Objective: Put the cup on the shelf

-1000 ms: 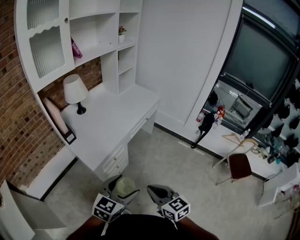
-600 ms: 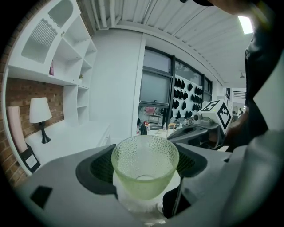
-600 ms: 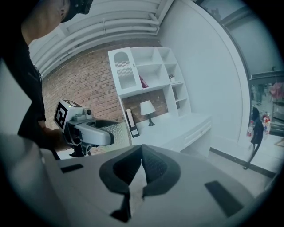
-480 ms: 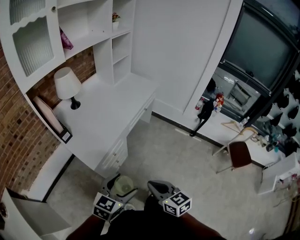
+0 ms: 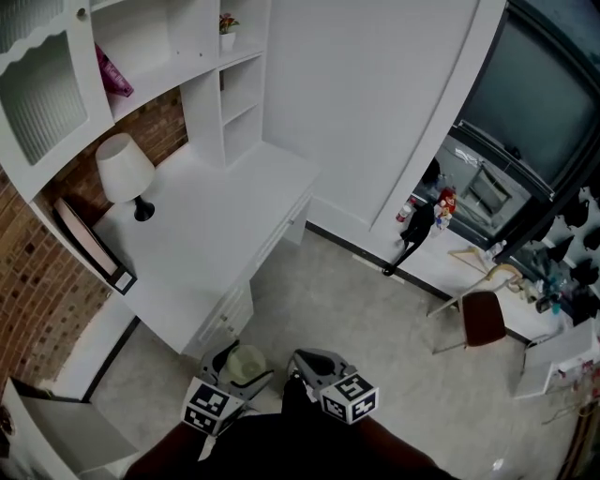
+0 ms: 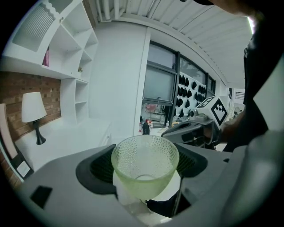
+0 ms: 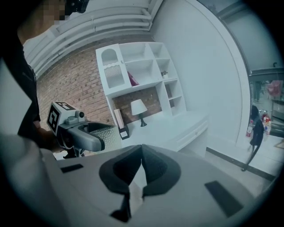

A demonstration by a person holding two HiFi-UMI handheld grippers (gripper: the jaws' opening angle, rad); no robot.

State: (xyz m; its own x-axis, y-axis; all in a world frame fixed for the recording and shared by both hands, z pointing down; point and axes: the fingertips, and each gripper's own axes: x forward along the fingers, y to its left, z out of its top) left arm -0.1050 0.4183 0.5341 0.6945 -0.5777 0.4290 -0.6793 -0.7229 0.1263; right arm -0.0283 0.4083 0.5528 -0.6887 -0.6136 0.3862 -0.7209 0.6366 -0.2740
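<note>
Cup (image 6: 145, 155) of pale green pebbled glass, mouth up, clamped between the dark pads of the left gripper (image 6: 143, 170), one pad pressed to each side of the bowl. In the head view, low at the bottom edge, just in front of the person's dark torso, over pale floor (image 5: 375, 309) and near the front corner of the white desk (image 5: 216, 234). Not on any shelf.

Just beside it, right gripper (image 7: 141, 170), holding nothing, jaws drawn together with pad tips touching. On the left gripper, marker cube (image 5: 208, 405); on the right, second marker cube (image 5: 349, 396), both close to the body.

On the desk: white table lamp (image 5: 122, 171) with a black foot near the brick wall (image 5: 37, 281), and a picture frame (image 5: 86, 242) leaning against that wall at the desk's left end.

Above the desk, white shelf unit (image 5: 178, 42) with open compartments. Pink item (image 5: 113, 75) in one of them, small potted plant (image 5: 228, 22) on a higher ledge to its right, ribbed door (image 5: 37, 103) at the unit's left. Narrow column of cubbies (image 5: 239, 103) standing on the desk's far end.

To the right, well apart from the desk: dark window (image 5: 534, 94), small dark figurine (image 5: 415, 234) on the floor by the white wall, its details too small to tell, and brown chair (image 5: 483, 323) further right.
</note>
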